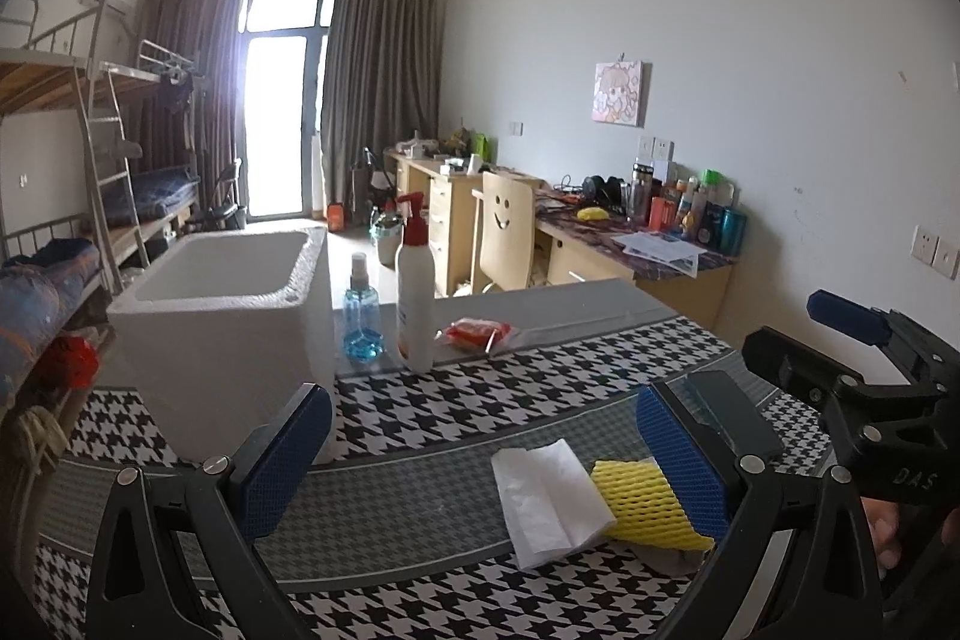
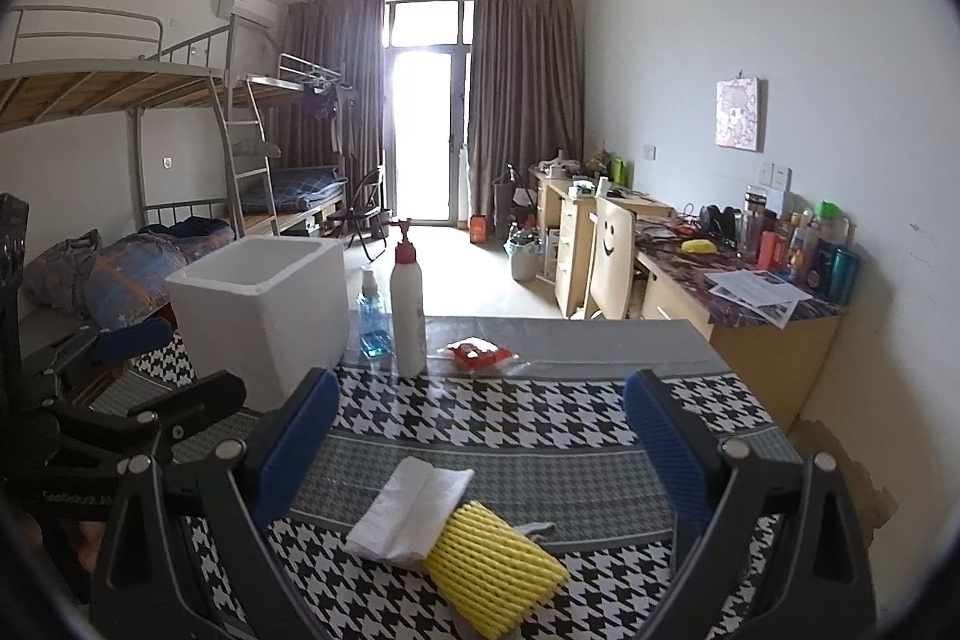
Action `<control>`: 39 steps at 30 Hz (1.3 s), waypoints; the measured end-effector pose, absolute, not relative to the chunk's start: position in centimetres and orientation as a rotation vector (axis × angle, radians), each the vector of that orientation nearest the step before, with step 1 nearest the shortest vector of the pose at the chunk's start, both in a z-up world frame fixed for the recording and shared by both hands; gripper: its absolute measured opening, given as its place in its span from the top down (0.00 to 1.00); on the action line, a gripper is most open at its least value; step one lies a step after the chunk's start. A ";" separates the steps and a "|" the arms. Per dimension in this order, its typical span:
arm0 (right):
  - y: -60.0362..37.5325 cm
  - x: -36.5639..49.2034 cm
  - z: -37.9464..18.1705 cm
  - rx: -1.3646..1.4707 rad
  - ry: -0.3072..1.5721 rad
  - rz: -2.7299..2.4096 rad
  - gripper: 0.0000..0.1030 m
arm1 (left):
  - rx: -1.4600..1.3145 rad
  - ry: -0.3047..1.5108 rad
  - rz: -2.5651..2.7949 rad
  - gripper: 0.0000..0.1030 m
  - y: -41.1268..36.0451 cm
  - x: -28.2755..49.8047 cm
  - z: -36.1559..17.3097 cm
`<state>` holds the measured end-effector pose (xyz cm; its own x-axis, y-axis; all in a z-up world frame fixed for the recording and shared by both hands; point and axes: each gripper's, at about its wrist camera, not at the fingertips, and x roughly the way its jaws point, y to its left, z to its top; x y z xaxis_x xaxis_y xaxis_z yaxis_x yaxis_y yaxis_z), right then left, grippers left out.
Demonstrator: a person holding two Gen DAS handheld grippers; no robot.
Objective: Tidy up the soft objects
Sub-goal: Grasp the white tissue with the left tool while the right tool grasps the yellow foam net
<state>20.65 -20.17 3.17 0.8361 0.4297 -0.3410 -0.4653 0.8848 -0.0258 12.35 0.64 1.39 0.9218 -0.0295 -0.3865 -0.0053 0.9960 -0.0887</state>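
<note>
A folded white tissue and a yellow foam net sleeve lie side by side on the houndstooth tablecloth, with a grey cloth partly under the sleeve. My left gripper is open and empty above the table, its right finger beside the sleeve. My right gripper is open and empty, with the tissue and sleeve between its fingers. A white foam box stands open at the left.
A white pump bottle, a blue spray bottle and a red packet stand behind. Bunk beds lie left, desks and a chair right. The right gripper also shows at the right in the left wrist view.
</note>
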 end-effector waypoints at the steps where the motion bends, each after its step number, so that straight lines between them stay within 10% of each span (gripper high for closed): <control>1: -20.3 20.6 3.0 -0.108 0.337 0.470 0.05 | -0.091 0.402 -0.013 0.01 0.6 12.5 1.2; 39: -22.3 21.9 -2.5 -0.087 0.477 0.411 0.05 | -0.139 0.598 -0.058 0.01 0.2 17.1 -4.7</control>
